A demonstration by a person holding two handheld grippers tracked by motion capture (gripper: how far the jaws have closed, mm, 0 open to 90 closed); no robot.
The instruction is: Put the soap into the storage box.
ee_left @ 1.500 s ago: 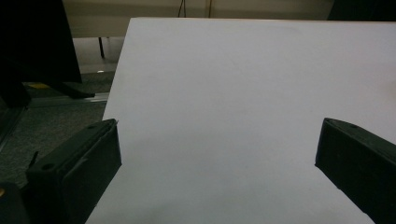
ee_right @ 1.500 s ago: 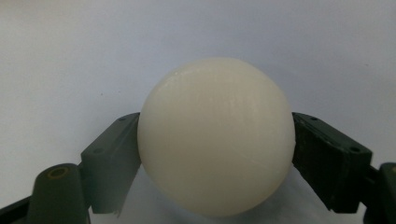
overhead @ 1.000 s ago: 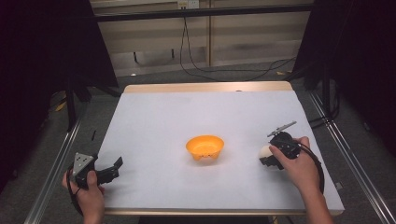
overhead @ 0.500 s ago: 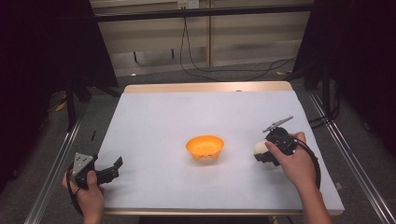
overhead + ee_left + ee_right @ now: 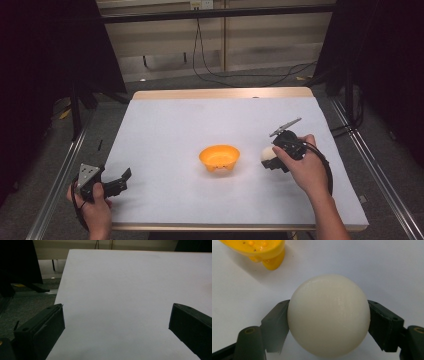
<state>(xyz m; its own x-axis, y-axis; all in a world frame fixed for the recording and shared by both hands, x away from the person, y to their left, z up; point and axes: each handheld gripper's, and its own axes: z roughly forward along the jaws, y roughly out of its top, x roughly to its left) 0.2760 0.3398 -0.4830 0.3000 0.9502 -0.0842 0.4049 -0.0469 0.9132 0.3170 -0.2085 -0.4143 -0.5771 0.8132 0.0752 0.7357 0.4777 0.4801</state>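
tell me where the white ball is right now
In the high view the white ball sits clamped in the right claw, just right of the orange bowl near the table's middle.

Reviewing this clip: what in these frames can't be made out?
- White ball, right gripper view: its underside is cut off by the bottom edge, so contact with the table is unclear.
- Orange bowl, right gripper view: cropped by the top edge; high view too small to show its contents.
- Right claw, high view: largely hidden behind the hand.
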